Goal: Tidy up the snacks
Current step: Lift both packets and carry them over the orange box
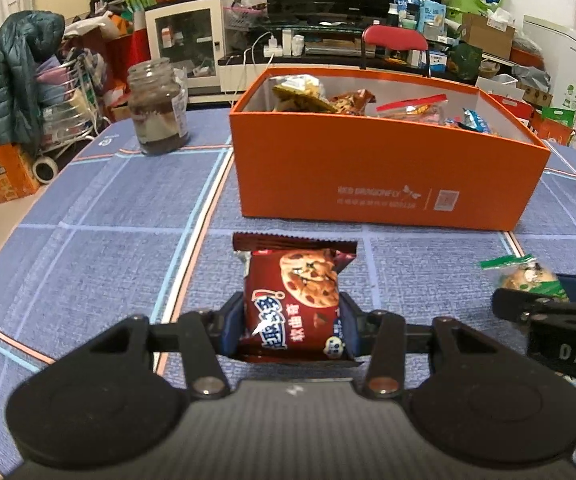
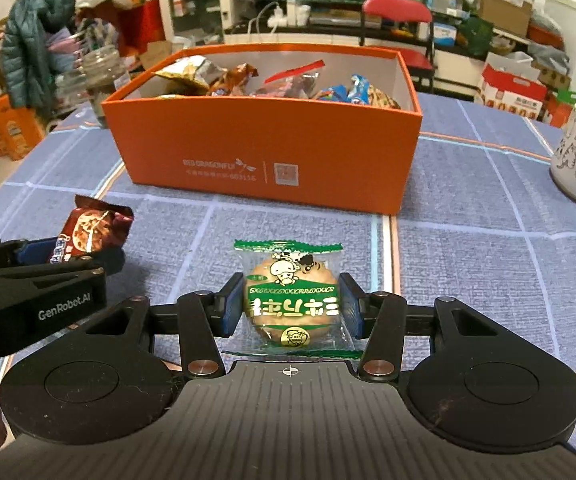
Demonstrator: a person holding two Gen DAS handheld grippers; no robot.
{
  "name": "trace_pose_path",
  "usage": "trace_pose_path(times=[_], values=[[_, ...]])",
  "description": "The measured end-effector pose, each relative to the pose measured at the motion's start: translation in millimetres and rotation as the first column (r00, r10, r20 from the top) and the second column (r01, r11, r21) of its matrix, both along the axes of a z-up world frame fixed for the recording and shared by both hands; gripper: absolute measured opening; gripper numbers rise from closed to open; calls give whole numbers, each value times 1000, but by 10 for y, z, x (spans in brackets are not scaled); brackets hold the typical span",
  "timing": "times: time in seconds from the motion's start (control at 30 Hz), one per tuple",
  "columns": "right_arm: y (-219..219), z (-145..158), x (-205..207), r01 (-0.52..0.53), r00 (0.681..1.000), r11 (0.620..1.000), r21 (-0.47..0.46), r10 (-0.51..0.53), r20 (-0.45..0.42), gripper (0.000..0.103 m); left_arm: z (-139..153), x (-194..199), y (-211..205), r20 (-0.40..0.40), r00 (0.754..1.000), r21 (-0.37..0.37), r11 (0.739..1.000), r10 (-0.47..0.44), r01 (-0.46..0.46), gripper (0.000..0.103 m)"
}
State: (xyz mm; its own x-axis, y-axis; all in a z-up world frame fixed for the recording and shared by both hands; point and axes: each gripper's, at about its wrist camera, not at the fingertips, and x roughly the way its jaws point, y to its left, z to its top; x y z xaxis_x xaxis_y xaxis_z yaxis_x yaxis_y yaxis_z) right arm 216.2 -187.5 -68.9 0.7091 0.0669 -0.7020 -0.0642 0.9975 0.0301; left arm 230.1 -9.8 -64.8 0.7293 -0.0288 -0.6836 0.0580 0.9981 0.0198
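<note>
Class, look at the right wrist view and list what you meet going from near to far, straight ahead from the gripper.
right gripper shut on the green-wrapped biscuit → bare blue tablecloth → orange box of snacks → red chair → TV stand

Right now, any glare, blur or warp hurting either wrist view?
Left wrist: glare streak on the chocolate cookie pack; orange box edges bow. Right wrist: green biscuit pack sharp, jar soft, dark vignette at the corners.
</note>
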Motion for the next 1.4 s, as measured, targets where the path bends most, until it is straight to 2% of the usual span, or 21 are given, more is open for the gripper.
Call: trace_pose_path(times=[0.77, 1.03, 1.4], values=[[53, 93, 11, -4, 1000, 1000, -13, 4, 13, 35, 51, 15, -59, 7, 1000, 17, 1000, -15, 14, 46], [18, 415, -73, -9, 996, 1000, 17, 7, 92, 35, 282, 23, -47, 43, 999, 17, 1000, -19, 18, 46], [-165, 940, 160, 24, 982, 998, 51, -33, 186, 35, 712, 316, -71, 104, 995, 51, 999, 1, -6, 46]])
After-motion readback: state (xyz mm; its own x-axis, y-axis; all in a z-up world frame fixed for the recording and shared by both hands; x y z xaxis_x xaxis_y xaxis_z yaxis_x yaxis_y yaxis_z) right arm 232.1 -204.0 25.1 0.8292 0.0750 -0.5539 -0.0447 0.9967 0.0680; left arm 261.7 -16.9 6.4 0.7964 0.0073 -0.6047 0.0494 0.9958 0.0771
